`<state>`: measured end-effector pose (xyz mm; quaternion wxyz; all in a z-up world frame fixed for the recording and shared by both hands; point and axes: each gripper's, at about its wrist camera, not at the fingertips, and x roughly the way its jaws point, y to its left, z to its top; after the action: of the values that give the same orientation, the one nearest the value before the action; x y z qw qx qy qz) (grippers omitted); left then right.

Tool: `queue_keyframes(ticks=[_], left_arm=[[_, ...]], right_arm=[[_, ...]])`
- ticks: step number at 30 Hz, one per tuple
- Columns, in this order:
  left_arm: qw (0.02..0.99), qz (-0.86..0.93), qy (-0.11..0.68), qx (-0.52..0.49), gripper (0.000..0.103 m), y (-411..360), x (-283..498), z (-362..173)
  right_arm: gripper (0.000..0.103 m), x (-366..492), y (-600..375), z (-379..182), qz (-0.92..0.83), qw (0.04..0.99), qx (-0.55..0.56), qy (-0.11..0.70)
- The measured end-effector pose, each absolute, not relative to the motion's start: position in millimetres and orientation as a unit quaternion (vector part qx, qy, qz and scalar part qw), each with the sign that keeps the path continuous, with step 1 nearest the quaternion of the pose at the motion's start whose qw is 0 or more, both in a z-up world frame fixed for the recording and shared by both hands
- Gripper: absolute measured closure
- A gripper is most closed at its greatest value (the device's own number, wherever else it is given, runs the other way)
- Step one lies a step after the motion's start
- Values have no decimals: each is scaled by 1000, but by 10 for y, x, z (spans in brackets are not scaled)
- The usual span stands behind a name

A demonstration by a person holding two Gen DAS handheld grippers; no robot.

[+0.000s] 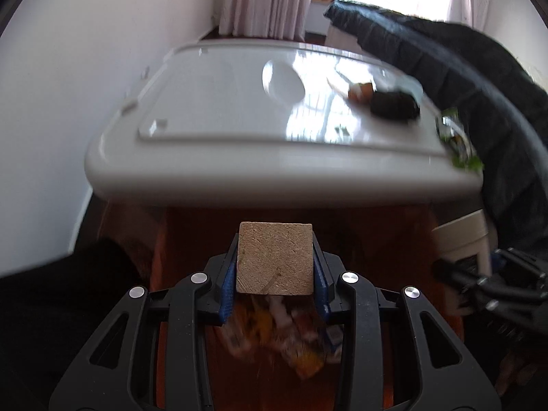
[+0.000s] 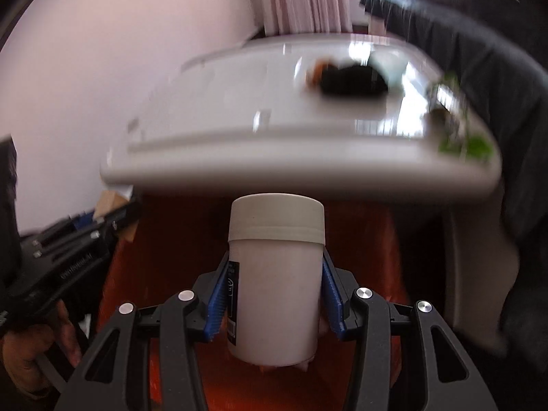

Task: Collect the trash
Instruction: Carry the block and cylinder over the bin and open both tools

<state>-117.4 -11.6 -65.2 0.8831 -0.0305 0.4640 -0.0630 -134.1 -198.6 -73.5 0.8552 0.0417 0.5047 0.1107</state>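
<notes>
My left gripper (image 1: 275, 275) is shut on a square wooden block (image 1: 275, 258), held below the front edge of a white table (image 1: 239, 171). Under it lies blurred, colourful wrapper trash (image 1: 291, 339) in a red-orange container. My right gripper (image 2: 275, 298) is shut on a white lidded jar (image 2: 275, 274) with a dark label, also below the table edge (image 2: 274, 171) and over a red-orange surface. On the table lie a black object (image 1: 394, 104) with an orange piece (image 1: 359, 90) beside it, and green scraps (image 1: 462, 150) at the right edge.
A dark jacket (image 1: 462, 78) hangs at the right, over the table's far corner. A white wall is at the left, curtains and a bright window behind. The other gripper shows at the right edge in the left wrist view (image 1: 489, 284) and at the left in the right wrist view (image 2: 68, 257).
</notes>
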Motion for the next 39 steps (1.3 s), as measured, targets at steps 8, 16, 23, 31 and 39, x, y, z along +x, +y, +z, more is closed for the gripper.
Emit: queue_keyframes(ticks=[8, 16, 23, 31, 39], left_arm=[[871, -55, 488, -27, 68, -54, -1355, -907], [868, -49, 493, -38, 68, -23, -1317, -940], [875, -26, 481, -36, 23, -18, -1317, -852], [879, -19, 473, -53, 22, 37, -1276, -761], [905, -29, 421, -53, 22, 6, -1180, -407]], right_arm=[[56, -1493, -1850, -1014, 99, 845, 14, 526], [55, -1504, -1806, -1110, 94, 844, -6, 527], [19, -1548, -1844, -1064, 83, 854, -10, 513], [17, -1518, -1976, -1042, 65, 859, 12, 507], [17, -1386, -2132, -791, 46, 877, 18, 478]])
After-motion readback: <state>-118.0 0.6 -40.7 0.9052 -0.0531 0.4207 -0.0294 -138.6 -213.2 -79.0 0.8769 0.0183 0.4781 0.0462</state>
